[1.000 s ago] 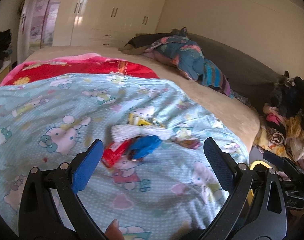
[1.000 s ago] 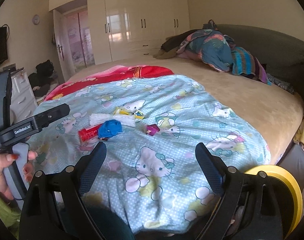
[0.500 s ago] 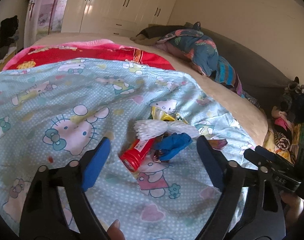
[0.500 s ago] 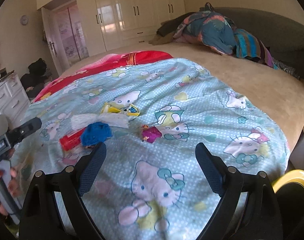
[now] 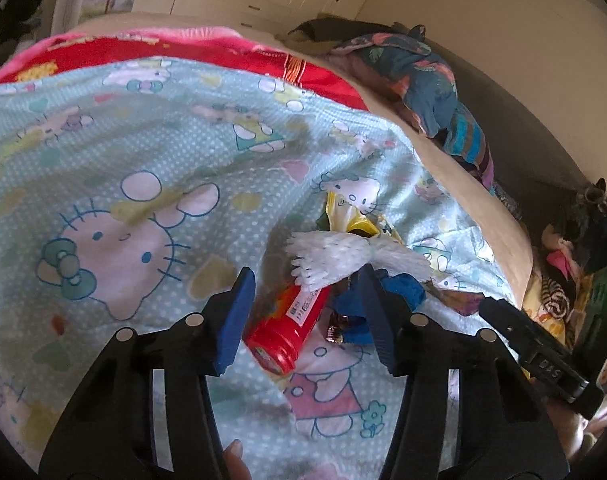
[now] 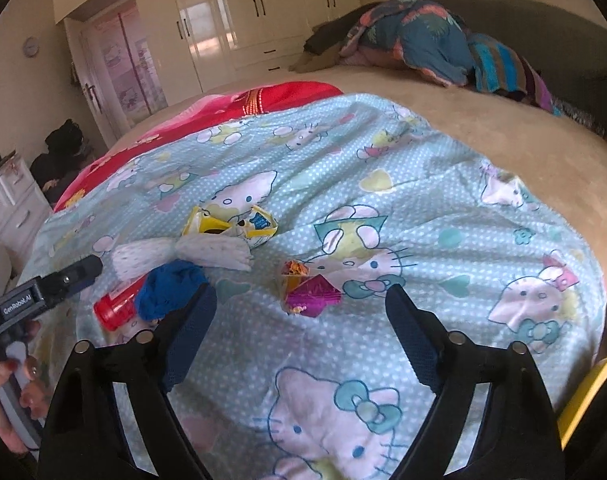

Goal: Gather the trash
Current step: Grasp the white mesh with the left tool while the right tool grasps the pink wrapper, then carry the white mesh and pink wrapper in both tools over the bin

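Tan bed [image 6: 483, 140], cartoon blanket [image 6: 443, 216], red blanket [image 6: 287, 98]

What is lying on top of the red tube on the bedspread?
The white frilled wrapper lies across the far end of the red tube, hiding that end. The blue crumpled piece sits against its side. The cap end is uncovered, between the left gripper fingers.

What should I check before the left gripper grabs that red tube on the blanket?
1. Red tube between left gripper pads: ok.
2. Pads pressing tube: not ok, jaws have just been closing, gaps remain.
3. Blue scrap clear of the far pad: not ok, it sits right behind.
4. White wrapper off the tube: not ok, it overlaps the far end.
5. Right gripper out of the way: ok, open over the purple wrapper.
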### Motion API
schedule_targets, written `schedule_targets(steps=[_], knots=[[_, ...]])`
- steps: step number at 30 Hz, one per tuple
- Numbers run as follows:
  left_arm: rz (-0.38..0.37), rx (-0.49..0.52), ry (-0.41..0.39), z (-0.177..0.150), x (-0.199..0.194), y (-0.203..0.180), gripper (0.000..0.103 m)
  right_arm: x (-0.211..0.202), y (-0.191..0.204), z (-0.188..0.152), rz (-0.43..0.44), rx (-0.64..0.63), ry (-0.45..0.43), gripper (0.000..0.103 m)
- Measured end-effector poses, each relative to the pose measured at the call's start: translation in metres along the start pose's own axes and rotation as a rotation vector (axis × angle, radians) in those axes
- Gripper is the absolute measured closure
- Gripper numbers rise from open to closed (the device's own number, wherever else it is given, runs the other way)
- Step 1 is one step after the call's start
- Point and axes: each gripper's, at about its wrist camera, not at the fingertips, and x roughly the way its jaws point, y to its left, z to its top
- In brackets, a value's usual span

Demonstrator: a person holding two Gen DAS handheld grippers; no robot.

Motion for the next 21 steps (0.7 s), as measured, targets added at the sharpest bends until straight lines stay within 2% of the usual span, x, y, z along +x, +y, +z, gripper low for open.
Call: schedule_targets(steps=[4,7,9,12,15,21], knots=[[-0.018,-0.002,0.014,0.003,0.007,-0.002,0.057,0.014,-0.005,0.001,0.009,0.03,0.029,0.033],[-0.017,0.005,0.021,0.004,0.013,-0.005,0.057,0.023,-0.008,0.001,0.029,0.048,0.055,0.053],[-0.015,0.004,0.027,0.005,0.017,-0.006,0.057,0.024,-0.007,0.0,0.048,0.046,0.064,0.073],[-0.012,-0.004,0.034,0.008,0.022,-0.005,0.061,0.016,-0.004,-0.004,0.072,0.033,0.048,0.073],[-0.011,-0.015,0.044,0.009,0.027,-0.003,0.075,0.006,-0.005,-0.01,0.095,0.044,0.041,0.073],[-0.037,-0.007,0.044,0.007,0.023,-0.009,0.09,-0.013,-0.007,-0.025,0.097,0.057,0.023,0.073]])
